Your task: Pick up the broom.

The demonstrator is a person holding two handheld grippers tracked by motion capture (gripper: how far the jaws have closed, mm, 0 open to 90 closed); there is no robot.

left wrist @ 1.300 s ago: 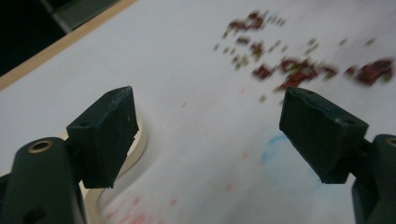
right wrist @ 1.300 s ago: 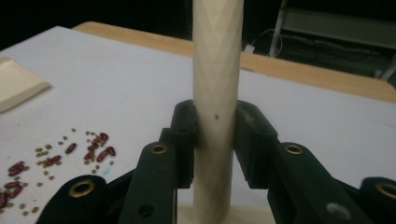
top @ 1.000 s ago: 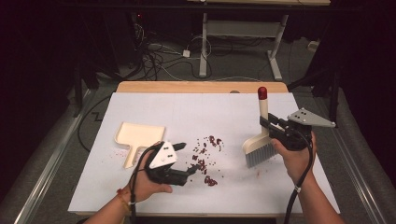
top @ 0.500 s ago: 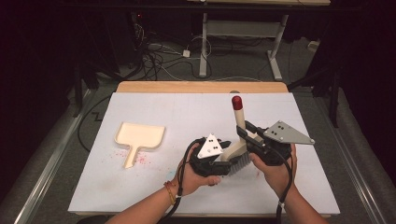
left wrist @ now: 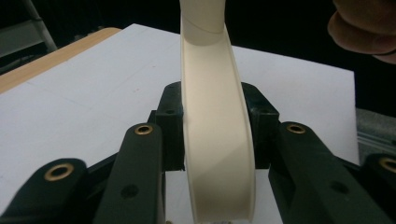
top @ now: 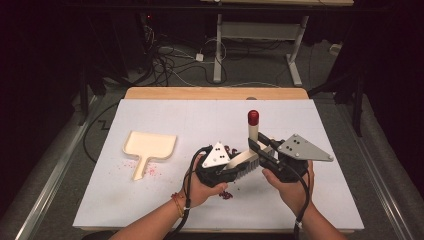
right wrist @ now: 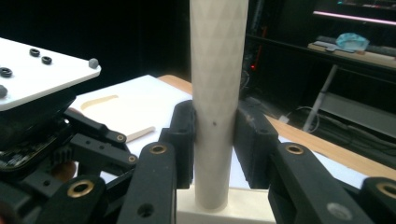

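Observation:
A cream brush [top: 252, 132] with a red-tipped handle stands tilted over the white table [top: 150, 210], its bristles low near the middle. My right gripper [top: 258, 148] is shut on the round handle [right wrist: 217, 70], the pads pressing both sides. My left gripper [top: 233, 168] has just been closing and is now shut on the brush's cream curved head [left wrist: 217, 154], which runs between its jaws. A cream dustpan [top: 149, 146] lies flat to the left, apart from both grippers. Dark red crumbs [top: 227, 195] lie under and beside the left hand.
Faint pink dust [top: 152, 171] speckles the sheet by the dustpan's handle. A wooden strip [top: 215, 93] borders the table's far edge, with cables and a desk frame on the floor beyond. The other hand [left wrist: 364, 23] shows at the left gripper view's top right.
The left gripper moved right from the crumbs to the brush and closed on its head. The right gripper carried the brush leftward toward the table's middle.

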